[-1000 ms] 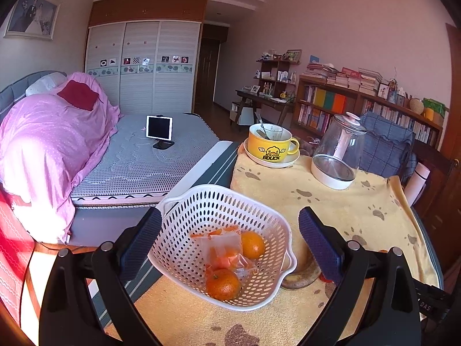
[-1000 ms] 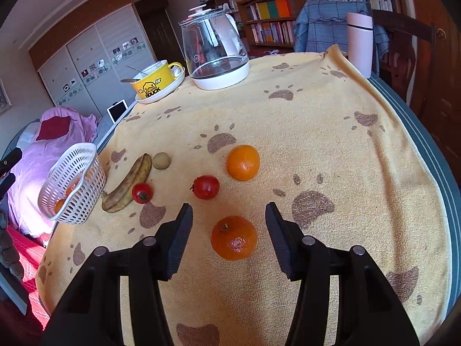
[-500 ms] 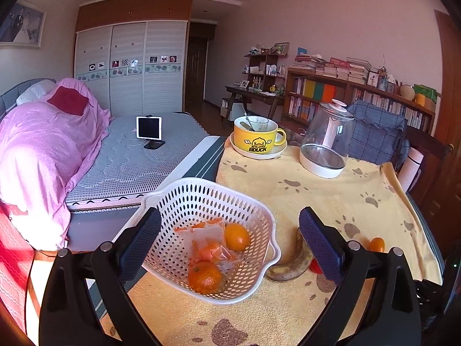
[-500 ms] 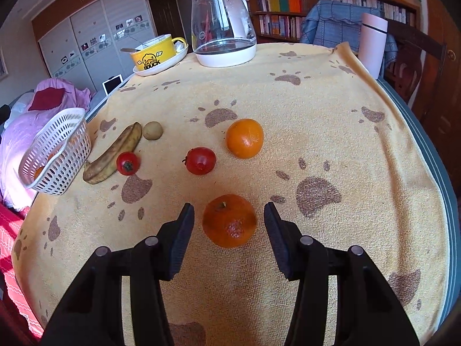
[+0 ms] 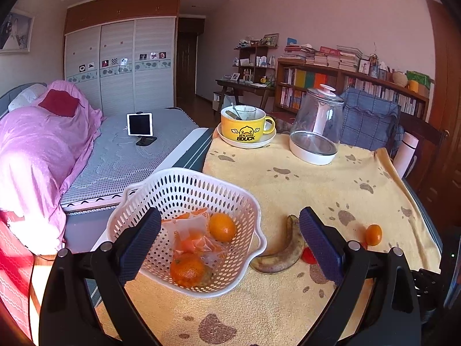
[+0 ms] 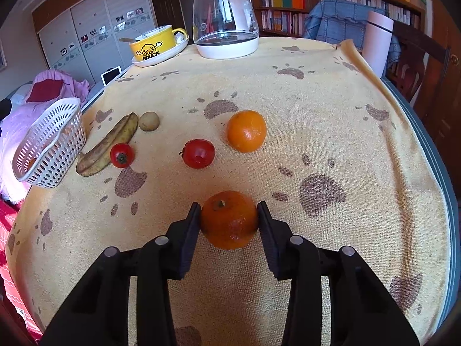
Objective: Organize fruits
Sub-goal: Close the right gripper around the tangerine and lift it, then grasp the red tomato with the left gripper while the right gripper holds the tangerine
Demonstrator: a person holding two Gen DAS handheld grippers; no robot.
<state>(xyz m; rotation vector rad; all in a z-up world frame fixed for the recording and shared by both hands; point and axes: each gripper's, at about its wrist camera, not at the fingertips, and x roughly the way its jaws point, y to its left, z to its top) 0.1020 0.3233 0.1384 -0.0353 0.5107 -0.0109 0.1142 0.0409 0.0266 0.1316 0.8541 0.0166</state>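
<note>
My right gripper (image 6: 229,216) is shut on a dark orange (image 6: 229,225) that rests on the yellow paw-print cloth. Beyond it lie a second orange (image 6: 246,131), two tomatoes (image 6: 198,153) (image 6: 122,154), a spotted banana (image 6: 111,144) and a small brown round fruit (image 6: 149,121). At the table's left edge the white basket (image 6: 43,132) stands tilted. My left gripper (image 5: 229,213) hangs open just before the basket (image 5: 184,178), which holds two oranges (image 5: 222,226) (image 5: 187,269) and a plastic-wrapped fruit (image 5: 193,236). The banana (image 5: 283,253) lies right of it.
A yellow duck mug on a saucer (image 6: 155,47) and a glass kettle (image 6: 226,14) stand at the table's far side, a pink flask (image 6: 377,43) at the far right edge. A bed (image 5: 129,155) lies left of the table, a chair (image 5: 371,124) behind it.
My right gripper has moved forward around the near orange and its fingers have shut on it. The left gripper has shifted right, so the basket now sits further left in its view.
</note>
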